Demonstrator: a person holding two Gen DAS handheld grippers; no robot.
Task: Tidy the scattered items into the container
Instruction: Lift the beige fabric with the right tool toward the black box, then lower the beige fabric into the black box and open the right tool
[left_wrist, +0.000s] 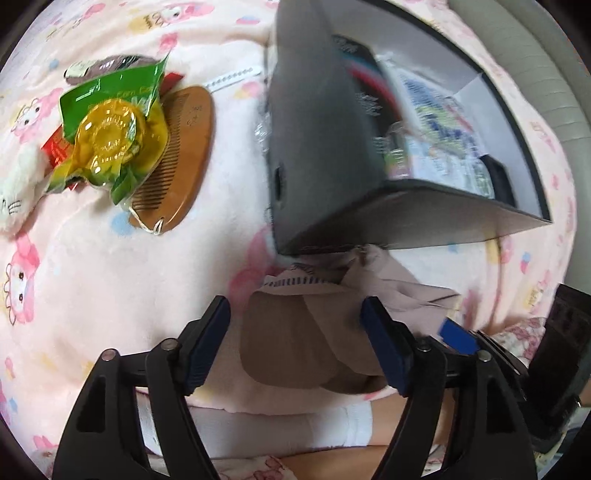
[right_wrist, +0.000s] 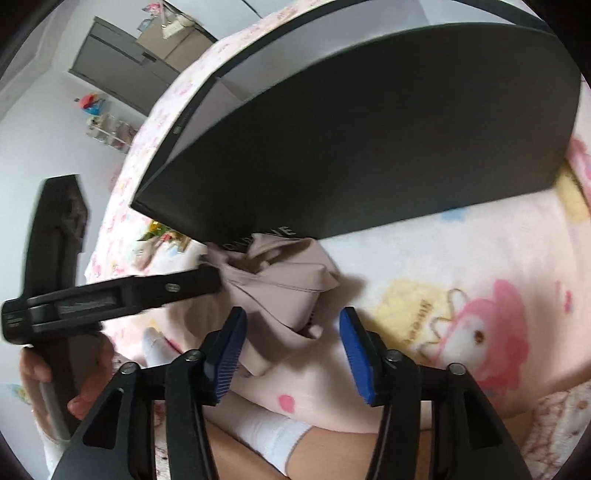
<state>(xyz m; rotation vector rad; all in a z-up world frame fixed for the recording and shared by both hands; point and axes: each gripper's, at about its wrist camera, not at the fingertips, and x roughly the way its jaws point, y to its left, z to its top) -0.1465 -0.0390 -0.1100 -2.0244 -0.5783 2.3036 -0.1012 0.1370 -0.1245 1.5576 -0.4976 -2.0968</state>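
Note:
A crumpled beige cloth (left_wrist: 391, 280) lies on the pink blanket against the near corner of the dark grey box (left_wrist: 317, 147), which holds several printed packets. My left gripper (left_wrist: 295, 325) is open, its blue pads on either side of the cloth without pressing on it. In the right wrist view the same cloth (right_wrist: 273, 288) lies just ahead of my open right gripper (right_wrist: 293, 321), under the box's dark side (right_wrist: 369, 147). One of the left gripper's fingers (right_wrist: 184, 286) reaches the cloth from the left. A wooden comb (left_wrist: 181, 155), a green and yellow snack packet (left_wrist: 110, 129) and a white plush toy (left_wrist: 18, 184) lie scattered to the left.
A pink cartoon-print blanket (left_wrist: 92, 295) covers the surface. A person's leg in a white sock (right_wrist: 269, 435) lies below the grippers, and a hand (right_wrist: 88, 402) holds the left tool. A grey cabinet (right_wrist: 110, 62) and a small shelf (right_wrist: 110, 133) stand by the far wall.

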